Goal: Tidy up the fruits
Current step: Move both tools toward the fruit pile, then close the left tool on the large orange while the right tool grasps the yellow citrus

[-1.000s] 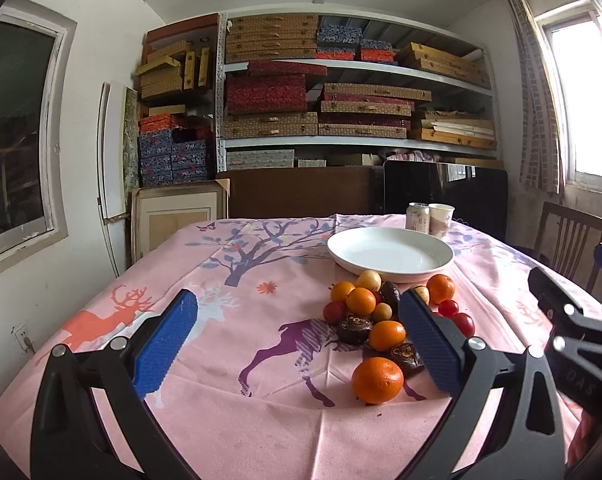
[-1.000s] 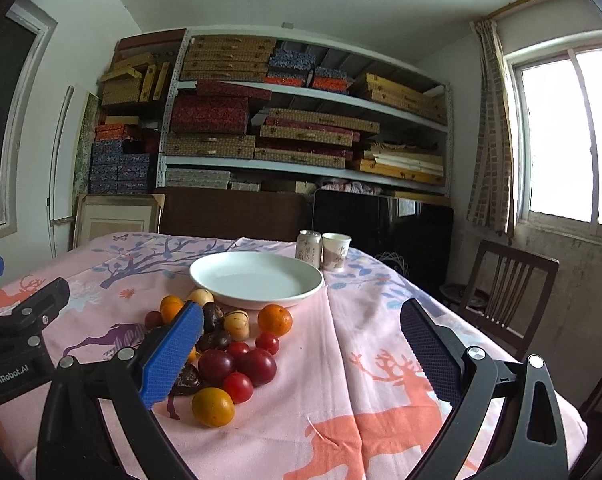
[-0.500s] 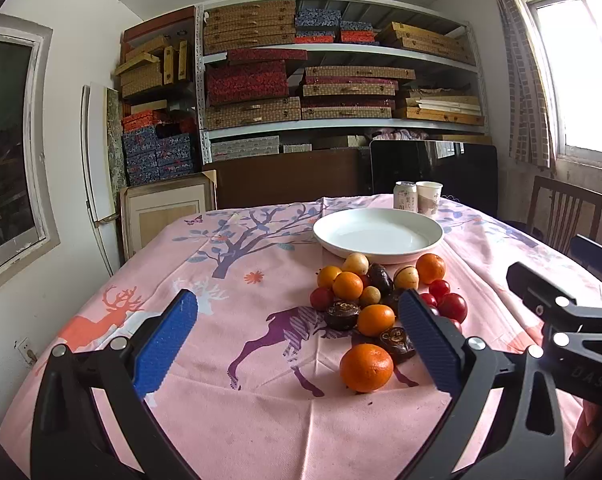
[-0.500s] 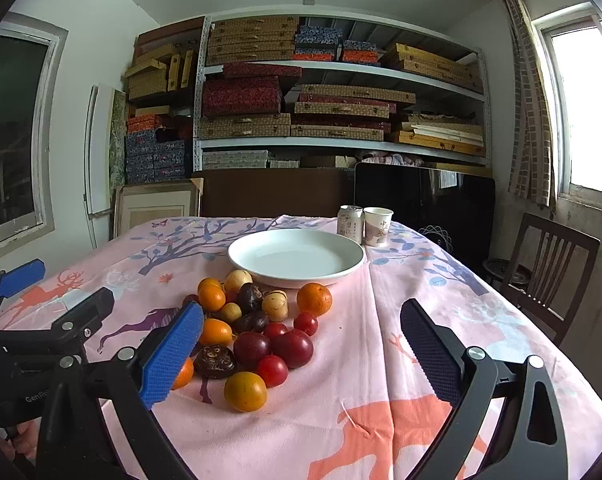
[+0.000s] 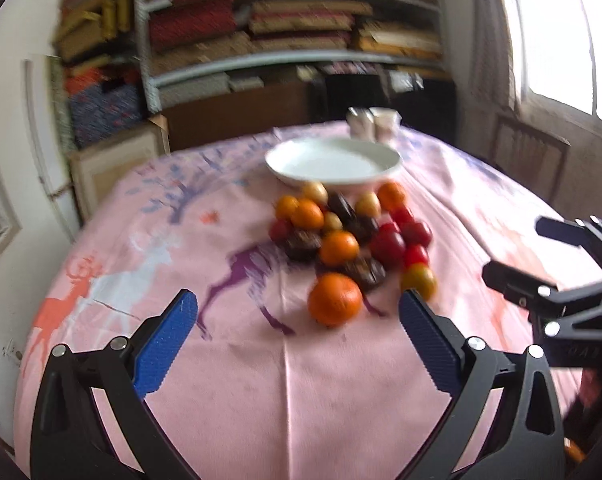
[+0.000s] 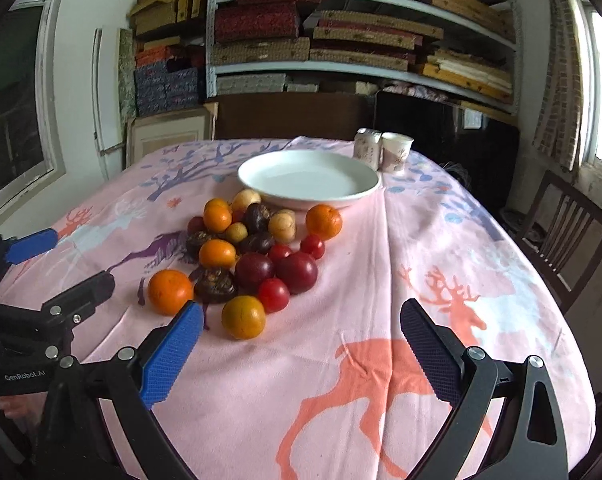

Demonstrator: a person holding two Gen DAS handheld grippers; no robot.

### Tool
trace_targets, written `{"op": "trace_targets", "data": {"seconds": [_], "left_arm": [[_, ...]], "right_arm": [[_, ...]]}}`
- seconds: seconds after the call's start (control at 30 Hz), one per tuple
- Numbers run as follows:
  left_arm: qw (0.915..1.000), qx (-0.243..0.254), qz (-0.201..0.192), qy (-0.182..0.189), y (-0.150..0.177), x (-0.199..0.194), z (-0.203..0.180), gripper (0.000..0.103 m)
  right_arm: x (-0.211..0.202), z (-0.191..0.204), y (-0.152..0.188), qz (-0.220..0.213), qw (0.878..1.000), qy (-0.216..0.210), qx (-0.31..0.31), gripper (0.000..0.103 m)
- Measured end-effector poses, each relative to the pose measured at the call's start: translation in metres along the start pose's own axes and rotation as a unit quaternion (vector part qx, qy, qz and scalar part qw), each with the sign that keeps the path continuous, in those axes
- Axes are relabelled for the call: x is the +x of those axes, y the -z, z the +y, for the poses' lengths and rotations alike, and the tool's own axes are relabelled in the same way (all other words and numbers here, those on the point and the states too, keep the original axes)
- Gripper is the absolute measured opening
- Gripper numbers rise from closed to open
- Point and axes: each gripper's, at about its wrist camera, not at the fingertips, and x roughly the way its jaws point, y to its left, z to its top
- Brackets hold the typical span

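We hold the left hand-held gripper [image 5: 297,320] and right hand-held gripper [image 6: 301,332] wide, empty. The heap of round orange, red, yellow and dark-brown fruits [image 6: 257,256] lies mid-table, the empty white round plate [image 6: 309,196] touching at 12 o'clock.

Table [image 6: 401,280]: covered by a pink cloth with deer pictures.
Plate [image 6: 309,196]: white, far middle.
Fruits [image 6: 253,256]: a pile just near the plate.
Cups [image 6: 383,152]: two, far right of the plate.

A lived-in home dining room, doubling as storage. Shown by a table under a pink deer-print tablecloth [image 6: 441,248], a wooden dining chair [image 6: 569,232] and a curtained window [image 6: 557,60]. Behind, wall shelves [image 6: 341,68] crammed with stacked patterned boxes.
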Motion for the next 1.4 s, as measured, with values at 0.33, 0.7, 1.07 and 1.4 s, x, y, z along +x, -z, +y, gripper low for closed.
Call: {"op": "trace_targets", "data": {"seconds": [0.33,0.7,1.07,1.4], "left_arm": [[0.9925,0.053,0.108,0.022,0.001,0.064,0.003,0.099],[0.9892,0.082,0.115,0.040,-0.012,0.093,-0.002,0.099],[0.9805,0.067,0.163,0.088,-0.004,0.117,0.002,0.099],[0.9810,0.064,0.160,0.088,-0.002,0.119,0.002,0.099]], "right_arm": [[0.058,0.013,-0.004,0.065,0.997,-0.020,-0.036,0.099],[0.093,0.010,-0.010,0.121,0.991,-0.055,-0.002,0.084],[0.097,0.010,-0.004,0.121,0.990,-0.067,0.030,0.082],[0.088,0.024,-0.003,0.102,0.993,-0.064,0.003,0.038]]}}
